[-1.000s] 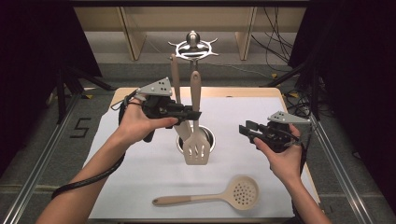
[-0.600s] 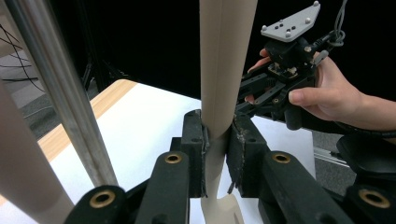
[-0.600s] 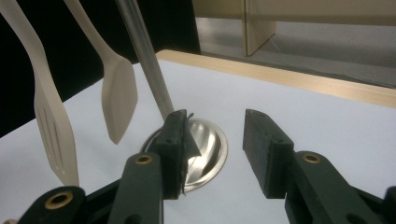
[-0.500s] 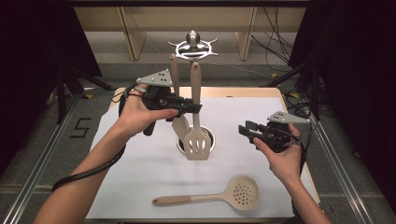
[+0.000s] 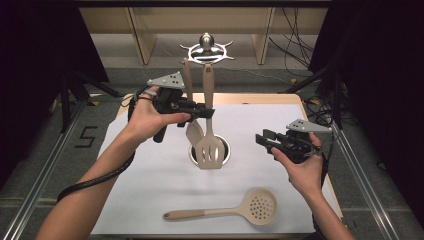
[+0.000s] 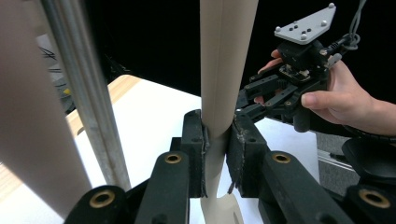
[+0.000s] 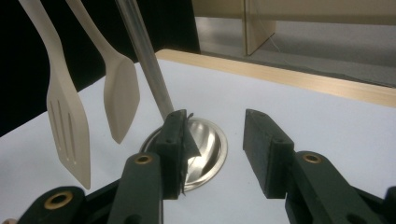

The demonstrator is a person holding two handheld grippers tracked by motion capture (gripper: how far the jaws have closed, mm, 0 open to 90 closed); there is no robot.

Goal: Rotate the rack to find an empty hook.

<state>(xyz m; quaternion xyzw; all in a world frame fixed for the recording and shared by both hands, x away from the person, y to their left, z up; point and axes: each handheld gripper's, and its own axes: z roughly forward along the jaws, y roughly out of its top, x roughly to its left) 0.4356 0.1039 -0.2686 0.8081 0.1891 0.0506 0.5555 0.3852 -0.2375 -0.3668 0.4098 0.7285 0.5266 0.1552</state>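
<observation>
A beige slotted spatula (image 5: 210, 151) hangs upright over the round metal base (image 5: 227, 150) of a utensil stand. My left gripper (image 5: 206, 113) is shut on its handle (image 6: 226, 56), about midway up. A plain beige spatula (image 5: 194, 131) hangs just left of it, beside the stand's pole (image 6: 88, 93). To the right, my right gripper (image 5: 265, 140) is held open above the white mat with nothing between its jaws. The right gripper view looks past its open jaws (image 7: 215, 140) at the base (image 7: 210, 149), the slotted spatula (image 7: 70, 126) and the plain spatula (image 7: 122, 100).
A beige skimmer spoon (image 5: 220, 212) lies flat near the front edge of the white mat (image 5: 150, 170). The stand's star-shaped hook top (image 5: 206, 47) rises behind the utensils. The other hand's gripper (image 6: 250, 100) shows across the table in the left gripper view.
My left gripper has risen a little and moved back with the slotted spatula in it, so the spatula's head hangs higher over the base. The right gripper has held still.
</observation>
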